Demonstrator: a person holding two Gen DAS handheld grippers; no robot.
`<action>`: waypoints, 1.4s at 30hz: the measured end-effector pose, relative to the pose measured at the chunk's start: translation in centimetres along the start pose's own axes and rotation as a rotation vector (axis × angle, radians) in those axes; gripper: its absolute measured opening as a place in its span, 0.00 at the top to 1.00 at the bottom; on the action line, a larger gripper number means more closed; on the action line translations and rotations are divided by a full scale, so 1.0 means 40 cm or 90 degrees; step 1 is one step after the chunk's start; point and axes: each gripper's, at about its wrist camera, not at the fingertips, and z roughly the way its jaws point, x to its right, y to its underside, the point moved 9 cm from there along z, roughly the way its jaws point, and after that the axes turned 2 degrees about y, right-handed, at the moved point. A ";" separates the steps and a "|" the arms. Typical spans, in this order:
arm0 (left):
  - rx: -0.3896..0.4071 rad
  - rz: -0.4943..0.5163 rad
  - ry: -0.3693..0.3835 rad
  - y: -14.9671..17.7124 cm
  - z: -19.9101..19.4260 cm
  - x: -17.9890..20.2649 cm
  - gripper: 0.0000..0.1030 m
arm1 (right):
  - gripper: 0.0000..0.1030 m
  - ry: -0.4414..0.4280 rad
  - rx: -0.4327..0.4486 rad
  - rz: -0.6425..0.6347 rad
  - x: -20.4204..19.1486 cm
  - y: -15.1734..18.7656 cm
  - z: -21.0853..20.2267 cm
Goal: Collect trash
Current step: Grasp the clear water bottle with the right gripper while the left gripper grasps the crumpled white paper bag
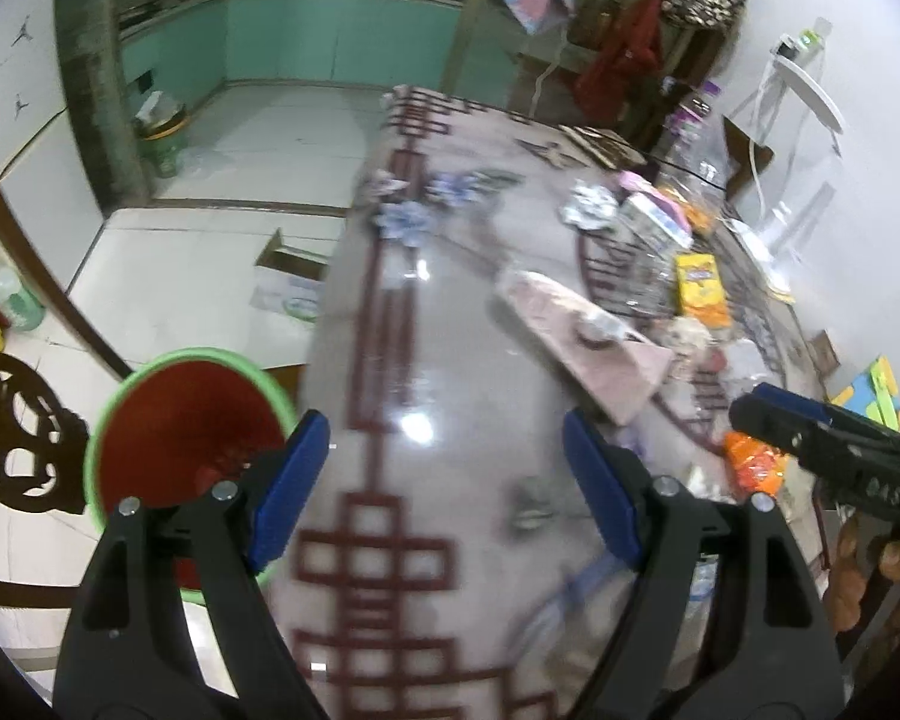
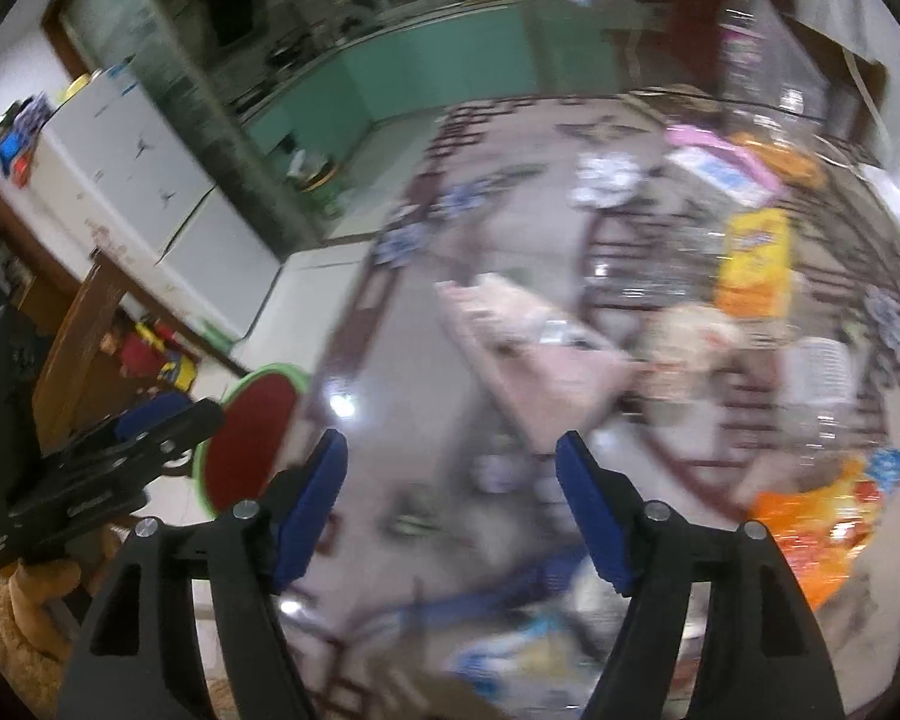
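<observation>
Home: kitchen counter (image 1: 342, 18), cluttered table (image 1: 450, 312)

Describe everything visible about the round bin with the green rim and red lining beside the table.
The round bin with the green rim and red lining stands upright on the pale tiled floor, close against the table's left edge. Its mouth is open, ringed in bright green that looks like plastic; the red inside narrows downward and looks like a liner. No trash shows inside. The left gripper's finger overlaps its near side in the picture; whether they touch is unclear.

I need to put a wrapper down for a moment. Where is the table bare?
Free: the glossy strip of table between the green-rimmed bin and the pink board. Crowded: the right side, around the yellow box and orange wrapper.
</observation>
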 end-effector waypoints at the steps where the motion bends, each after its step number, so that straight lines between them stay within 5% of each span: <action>1: 0.000 0.002 0.001 0.003 0.005 0.023 0.25 | 0.32 0.008 0.006 0.006 0.035 -0.006 -0.007; 8: -0.011 0.016 0.008 0.027 0.053 0.167 0.25 | 0.30 0.133 -0.008 0.055 0.374 -0.049 -0.007; 15: -0.042 0.073 0.014 0.018 0.120 0.312 0.25 | 0.27 0.144 -0.114 0.129 0.588 -0.035 0.130; 19: -0.061 0.131 0.020 -0.003 0.174 0.393 0.25 | 0.31 0.114 -0.143 0.129 0.612 -0.023 0.174; 22: -0.078 0.162 0.034 -0.023 0.234 0.447 0.25 | 0.48 0.089 -0.153 0.114 0.596 -0.010 0.196; 26: -0.111 0.194 0.055 -0.036 0.325 0.507 0.25 | 0.49 0.079 -0.144 0.094 0.597 -0.024 0.201; 36: -0.204 0.225 0.073 -0.022 0.518 0.555 0.26 | 0.49 0.039 -0.053 0.203 0.688 -0.077 0.078; 39: -0.228 0.212 0.076 -0.007 0.554 0.550 0.45 | 0.49 0.032 -0.048 0.219 0.693 -0.071 0.060; 40: -0.234 0.210 0.078 -0.004 0.560 0.549 0.60 | 0.49 0.030 -0.048 0.223 0.689 -0.069 0.057; 42: -0.236 0.199 0.084 0.000 0.562 0.544 0.65 | 0.49 0.023 -0.046 0.231 0.680 -0.069 0.055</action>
